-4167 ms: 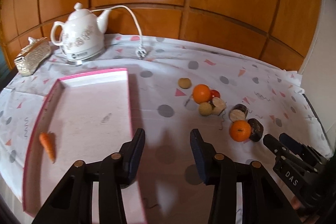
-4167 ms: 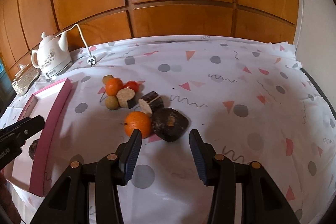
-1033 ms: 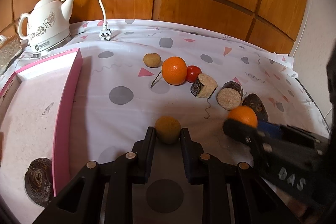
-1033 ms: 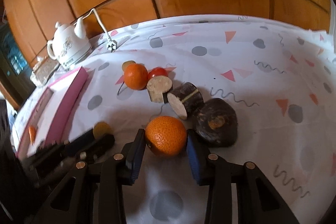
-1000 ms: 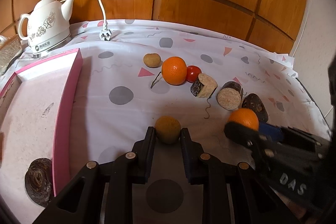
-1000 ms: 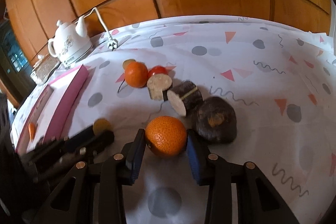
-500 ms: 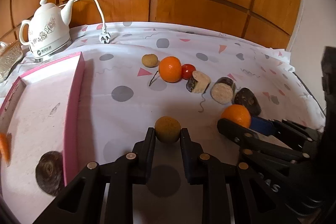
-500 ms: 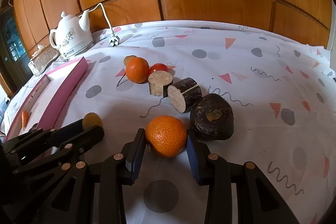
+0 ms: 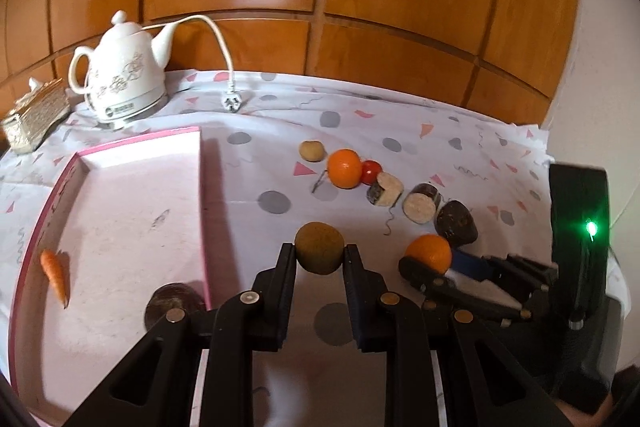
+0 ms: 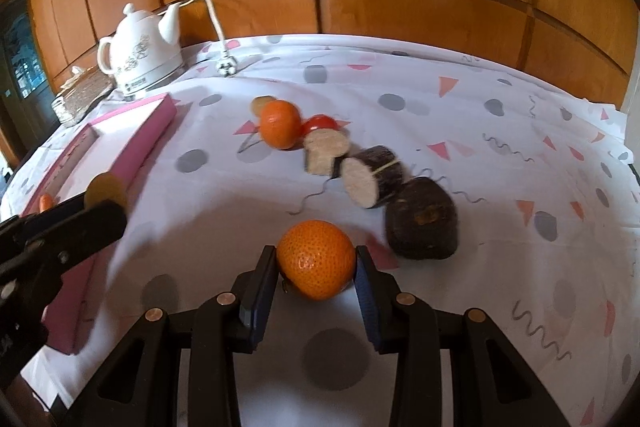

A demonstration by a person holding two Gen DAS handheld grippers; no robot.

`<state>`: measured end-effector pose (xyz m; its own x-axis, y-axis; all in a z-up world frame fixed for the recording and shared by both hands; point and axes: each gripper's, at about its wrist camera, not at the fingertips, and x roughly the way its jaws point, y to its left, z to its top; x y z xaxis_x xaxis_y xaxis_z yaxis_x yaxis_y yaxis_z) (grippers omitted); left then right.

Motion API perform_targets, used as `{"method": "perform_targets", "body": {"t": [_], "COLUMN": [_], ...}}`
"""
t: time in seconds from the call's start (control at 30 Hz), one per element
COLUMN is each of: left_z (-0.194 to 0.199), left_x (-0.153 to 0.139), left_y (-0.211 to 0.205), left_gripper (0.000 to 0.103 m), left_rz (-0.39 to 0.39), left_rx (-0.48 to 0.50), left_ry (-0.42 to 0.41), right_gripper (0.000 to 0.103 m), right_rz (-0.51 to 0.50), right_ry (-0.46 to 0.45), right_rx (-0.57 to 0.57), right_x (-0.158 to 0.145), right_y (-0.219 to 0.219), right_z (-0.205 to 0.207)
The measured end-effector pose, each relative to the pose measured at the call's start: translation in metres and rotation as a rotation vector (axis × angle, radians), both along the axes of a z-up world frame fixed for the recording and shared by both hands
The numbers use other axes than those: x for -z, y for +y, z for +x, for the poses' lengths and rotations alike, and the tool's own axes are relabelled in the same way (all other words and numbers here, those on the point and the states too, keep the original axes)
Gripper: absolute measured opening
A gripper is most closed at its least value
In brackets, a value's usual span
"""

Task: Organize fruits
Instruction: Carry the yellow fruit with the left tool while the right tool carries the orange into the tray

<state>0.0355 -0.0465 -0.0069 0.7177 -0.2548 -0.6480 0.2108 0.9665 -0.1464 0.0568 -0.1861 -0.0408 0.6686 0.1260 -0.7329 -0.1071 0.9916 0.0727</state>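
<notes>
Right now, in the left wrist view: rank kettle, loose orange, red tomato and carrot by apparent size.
1. White kettle, clearly largest.
2. Loose orange on the cloth.
3. Carrot in the pink tray: longer than the orange is wide but thin, and nearer the camera, so 2 versus 3 is unsure.
4. Red tomato, smallest, partly hidden behind the orange.

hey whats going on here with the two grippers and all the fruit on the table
A person is sorting fruit with two handheld grippers. The left gripper is shut on a small brown round fruit, and the right gripper is shut on an orange. The pink tray on the left already holds a carrot and a dark round piece. Another orange, a tomato and some cut dark-skinned pieces lie on the tablecloth.
</notes>
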Motion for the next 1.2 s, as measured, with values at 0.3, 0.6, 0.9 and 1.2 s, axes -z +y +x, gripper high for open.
{"method": "perform_targets", "body": {"t": [0.3,0.6,0.9,1.2], "left_z": [-0.004,0.003,0.023,0.028], "left_x": [-0.012,-0.014,-0.009,-0.018], "left_y": [0.022,0.081,0.141,0.161], "left_gripper": [0.024,0.024,0.024,0.036], "left_rz": [-0.016,-0.042,0.003,0.019], "left_rx": [-0.046,-0.198,-0.346,-0.426], "left_ry": [-0.009,0.019,0.045,0.026], "right_gripper": [0.038,0.038,0.038,0.038], "right_rz": [0.012,0.056,0.073,0.089], "right_ry": [0.016,-0.034,-0.086,-0.079], "right_rx": [-0.045,-0.102,-0.279,-0.434], "right_x": [-0.002,-0.028,-0.055,-0.060], "right_y": [0.022,0.041,0.091,0.145], "right_z": [-0.011,-0.016,-0.027,-0.033]}}
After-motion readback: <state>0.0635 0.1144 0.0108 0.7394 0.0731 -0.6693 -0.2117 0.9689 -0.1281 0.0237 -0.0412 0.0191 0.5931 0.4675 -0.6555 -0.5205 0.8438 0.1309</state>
